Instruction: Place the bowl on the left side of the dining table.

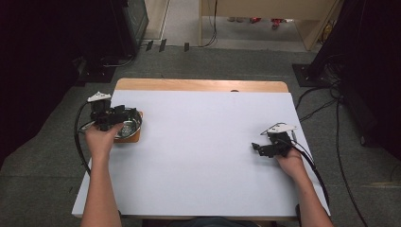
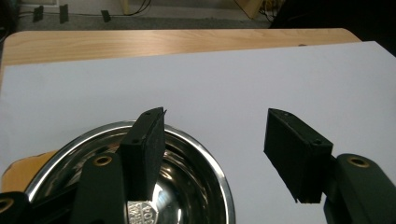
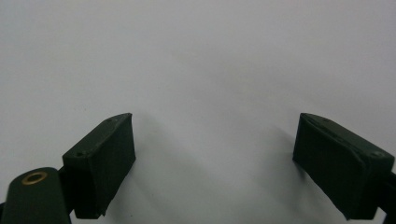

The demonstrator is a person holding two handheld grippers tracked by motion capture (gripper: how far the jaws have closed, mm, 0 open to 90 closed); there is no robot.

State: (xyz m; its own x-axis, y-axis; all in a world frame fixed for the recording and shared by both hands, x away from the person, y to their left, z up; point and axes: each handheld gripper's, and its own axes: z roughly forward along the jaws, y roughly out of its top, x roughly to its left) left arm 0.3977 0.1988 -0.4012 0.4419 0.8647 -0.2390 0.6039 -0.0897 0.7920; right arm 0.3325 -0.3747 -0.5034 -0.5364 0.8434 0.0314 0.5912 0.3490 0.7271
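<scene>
Bowl (image 1: pixel 128 122) first: a shiny steel one, sitting at the left edge of the table (image 1: pixel 198 142) on a small brown mat (image 1: pixel 135 138) that peeks out from under it. From where I stand it looks light and perfectly stiff, thin-walled, with a rolled rim and a polished skin that I would expect to be slippery under rubber pads. No risk of breaking, but it could skate off the mat or ring against the table if nudged. The rim is the sensible place to take hold, one pad inside and one outside, pinching the wall.

The left tongs (image 2: pixel 212 154) hang right over it, jaws apart; in the left gripper view one pad (image 2: pixel 147 149) dips inside the bowl (image 2: pixel 196 186) near the rim while the other stands outside over the white sheet, neither pressing on the metal as far as I can tell. Something small and printed lies at the bottom; too blurred to name.

Across the bare white sheet, well apart, the right tongs (image 1: pixel 263 147) rest low near the right edge, jaws wide and holding nothing.
</scene>
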